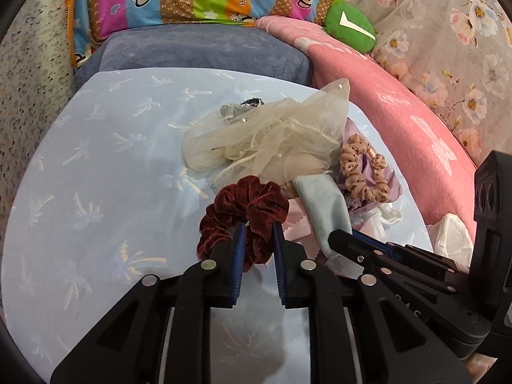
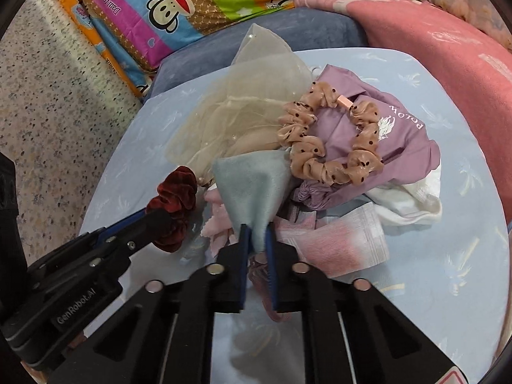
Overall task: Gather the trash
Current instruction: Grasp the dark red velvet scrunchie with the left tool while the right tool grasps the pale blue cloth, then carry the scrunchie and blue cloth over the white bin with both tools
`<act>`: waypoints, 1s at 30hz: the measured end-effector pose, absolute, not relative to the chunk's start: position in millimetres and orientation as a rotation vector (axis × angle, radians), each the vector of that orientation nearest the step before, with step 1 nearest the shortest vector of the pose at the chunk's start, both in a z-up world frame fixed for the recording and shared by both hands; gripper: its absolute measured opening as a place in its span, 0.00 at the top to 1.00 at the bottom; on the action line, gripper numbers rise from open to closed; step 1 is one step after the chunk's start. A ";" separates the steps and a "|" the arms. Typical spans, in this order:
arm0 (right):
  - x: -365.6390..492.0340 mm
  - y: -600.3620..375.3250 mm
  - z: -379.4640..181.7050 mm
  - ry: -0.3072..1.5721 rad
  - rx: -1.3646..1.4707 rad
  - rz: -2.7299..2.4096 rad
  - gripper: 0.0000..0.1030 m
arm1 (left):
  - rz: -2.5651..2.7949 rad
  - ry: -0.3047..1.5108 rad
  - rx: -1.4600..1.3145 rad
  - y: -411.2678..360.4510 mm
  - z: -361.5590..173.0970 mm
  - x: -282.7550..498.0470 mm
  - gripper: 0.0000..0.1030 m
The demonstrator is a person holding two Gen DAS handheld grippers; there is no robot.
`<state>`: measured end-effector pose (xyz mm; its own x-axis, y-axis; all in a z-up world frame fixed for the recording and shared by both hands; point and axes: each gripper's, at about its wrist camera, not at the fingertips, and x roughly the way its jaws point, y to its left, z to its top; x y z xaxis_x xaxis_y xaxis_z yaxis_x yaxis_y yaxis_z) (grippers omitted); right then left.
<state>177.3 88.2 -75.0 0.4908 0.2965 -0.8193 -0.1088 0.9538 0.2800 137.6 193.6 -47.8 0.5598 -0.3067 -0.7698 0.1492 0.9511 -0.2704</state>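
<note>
Both sets of fingers clamp soft items from a heap on a pale blue tabletop.

The left gripper pinches a dark red crushed-velvet scrunchie at 6 o'clock of the heap; the right gripper is closed on the lower corner of a pale blue plush cloth. At 1 o'clock from that cloth, a tan dotted scrunchie lies as a ruffled ring on a lilac garment printed "POLOW". A cream gauze veil bunches at 11 o'clock. The left gripper's body reads "GenRobot.AI"; the striped cartoon-monkey pillow behind carries script beginning "Dau".
</note>
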 end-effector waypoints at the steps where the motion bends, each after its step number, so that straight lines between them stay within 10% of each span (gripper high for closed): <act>1: 174.4 87.6 -73.7 1.024 0.197 0.249 0.96 | -0.268 0.936 -0.183 194.4 -45.9 136.7 0.83; 30: 43.7 -57.6 48.4 0.710 0.299 0.073 0.96 | -0.496 0.800 -0.075 63.6 26.1 74.7 0.83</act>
<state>43.7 -57.6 48.4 0.7574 0.1669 -0.6312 0.0349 0.9551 0.2944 74.7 63.6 26.1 0.5886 -0.4534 -0.6693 0.3981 0.8831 -0.2482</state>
